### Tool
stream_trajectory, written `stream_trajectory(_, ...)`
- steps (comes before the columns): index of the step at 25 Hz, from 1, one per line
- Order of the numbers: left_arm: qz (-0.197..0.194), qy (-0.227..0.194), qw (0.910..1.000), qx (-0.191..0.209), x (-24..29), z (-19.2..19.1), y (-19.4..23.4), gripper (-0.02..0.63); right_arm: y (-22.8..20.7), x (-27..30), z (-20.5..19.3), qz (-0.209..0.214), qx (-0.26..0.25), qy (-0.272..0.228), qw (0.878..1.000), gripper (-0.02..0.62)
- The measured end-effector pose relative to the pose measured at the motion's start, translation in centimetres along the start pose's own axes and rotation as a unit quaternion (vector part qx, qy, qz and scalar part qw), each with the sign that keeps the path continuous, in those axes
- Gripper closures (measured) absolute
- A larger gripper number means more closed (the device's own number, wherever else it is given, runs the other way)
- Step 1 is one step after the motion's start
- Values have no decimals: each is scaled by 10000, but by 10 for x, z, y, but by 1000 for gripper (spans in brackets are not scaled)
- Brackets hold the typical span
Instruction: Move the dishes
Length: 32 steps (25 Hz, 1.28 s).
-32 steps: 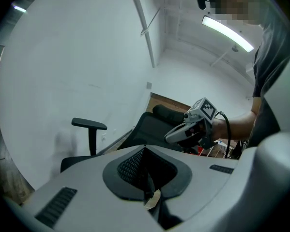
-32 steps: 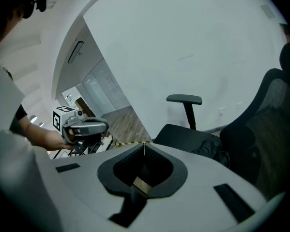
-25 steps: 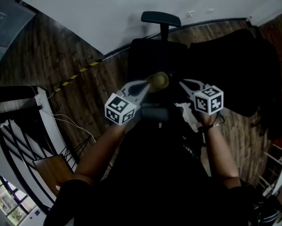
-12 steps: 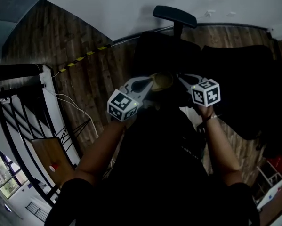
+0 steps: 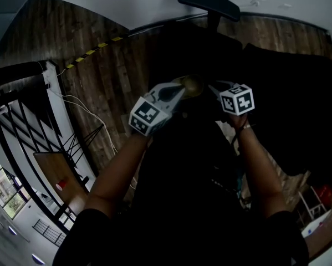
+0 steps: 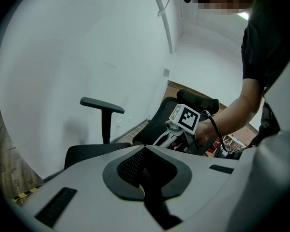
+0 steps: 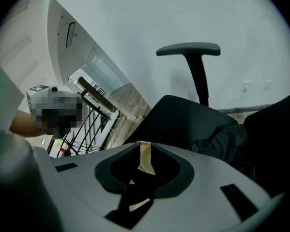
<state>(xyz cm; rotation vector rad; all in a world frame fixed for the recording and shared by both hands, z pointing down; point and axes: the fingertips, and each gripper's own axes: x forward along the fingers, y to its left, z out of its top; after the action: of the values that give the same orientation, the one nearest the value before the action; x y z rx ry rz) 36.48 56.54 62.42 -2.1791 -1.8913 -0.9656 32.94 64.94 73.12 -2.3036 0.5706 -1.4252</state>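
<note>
In the head view a small olive-yellow dish (image 5: 192,85) hangs in the air in front of me, at the tip of my left gripper (image 5: 180,89), which is shut on its edge. The left gripper view shows the left gripper (image 6: 145,180) with jaws together and only a sliver of yellow between them. My right gripper (image 5: 211,87) is just right of the dish, and I cannot tell whether it touches it. In the right gripper view the right gripper (image 7: 144,173) looks shut, with a thin tan strip (image 7: 145,157) at its pads.
A black office chair (image 5: 207,1) with dark clothing on it stands straight ahead by the white wall; its armrest (image 7: 188,50) rises close to the grippers. A black stair railing (image 5: 21,121) runs down the left. Dark wood floor (image 5: 99,76) lies below.
Both grippers and the dish have risen slightly and moved closer to the chair. The view has swung, so the railing at the left looms larger. The grip has not changed.
</note>
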Motion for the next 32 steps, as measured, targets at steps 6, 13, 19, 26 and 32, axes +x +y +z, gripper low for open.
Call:
stream_trajectory(6,-35,228,9997,-114,20,-30,9,615,-20,39,-19,31,107,259,9996,532)
stream_trajectory(13,-17,443,9989,-124,42,-57,25,615,-44,85,-40,74,62,634,9979,523)
stream_trajectory(19,-52,544,9982,-256,54,-82,36,615,-63,118,-58,-7,160,842,9963,512)
stream_trajectory(26,-18,657,9972,-361,62,-105,45,615,-76,138,-78,-20,207,1041,9943,502)
stream_trajectory(32,-14,735,9965,-403,69,-114,47,615,-84,151,-91,-115,264,1147,9930,492)
